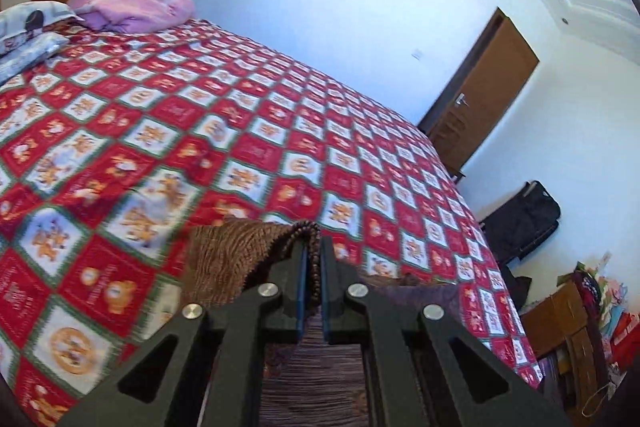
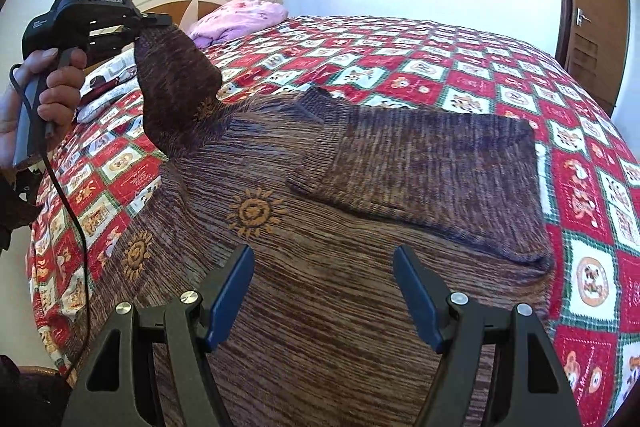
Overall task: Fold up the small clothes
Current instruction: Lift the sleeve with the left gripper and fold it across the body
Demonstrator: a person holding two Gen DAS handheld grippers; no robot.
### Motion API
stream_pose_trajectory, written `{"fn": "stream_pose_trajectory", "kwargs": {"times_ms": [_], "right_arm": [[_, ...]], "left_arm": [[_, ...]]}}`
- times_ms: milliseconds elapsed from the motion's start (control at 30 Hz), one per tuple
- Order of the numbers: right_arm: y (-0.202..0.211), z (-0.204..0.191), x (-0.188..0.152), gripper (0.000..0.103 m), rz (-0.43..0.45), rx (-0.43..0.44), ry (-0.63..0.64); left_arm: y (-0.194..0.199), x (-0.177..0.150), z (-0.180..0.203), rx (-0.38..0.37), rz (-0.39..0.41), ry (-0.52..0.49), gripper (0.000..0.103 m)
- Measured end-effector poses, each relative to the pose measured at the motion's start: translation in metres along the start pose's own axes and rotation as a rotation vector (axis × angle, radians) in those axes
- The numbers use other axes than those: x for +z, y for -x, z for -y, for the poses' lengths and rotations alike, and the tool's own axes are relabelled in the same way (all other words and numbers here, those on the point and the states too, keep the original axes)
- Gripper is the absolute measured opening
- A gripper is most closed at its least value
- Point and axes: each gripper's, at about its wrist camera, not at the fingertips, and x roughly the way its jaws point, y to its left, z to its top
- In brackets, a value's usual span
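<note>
A brown knitted sweater [image 2: 304,267] with orange sun motifs lies spread on the bed. Its right sleeve [image 2: 432,179] is folded across the body. My left gripper [image 2: 154,21] is shut on the cuff of the left sleeve [image 2: 176,83] and holds it lifted above the bed at the left. In the left wrist view the ribbed cuff [image 1: 308,235] sits pinched between the closed jaws of the left gripper [image 1: 314,247]. My right gripper [image 2: 324,255] is open and empty, just above the lower part of the sweater's body.
The bed carries a red and white patchwork quilt [image 2: 480,67]. Pink pillows [image 2: 240,19] and a light folded blanket [image 2: 108,83] lie near the headboard. A brown door [image 2: 588,11] stands at the right. A black bag [image 1: 520,219] and cluttered shelves [image 1: 580,315] stand beside the bed.
</note>
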Motion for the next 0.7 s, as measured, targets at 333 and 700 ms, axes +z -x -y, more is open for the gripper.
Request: {"fn": "stream_pose_trajectory", "kwargs": {"times_ms": [333,700], "right_arm": [[0.01,0.026,-0.013,0.073,0.01,-0.002,-0.075],[0.009,0.05,-0.028,0.073,0.0,0.0,-0.142]], "left_arm": [[-0.04,-0.028,0.056,-0.076,-0.08,-0.005,0.006],[-0.097,-0.075,0.102,-0.039,-0.14,-0.092,0.006]]}}
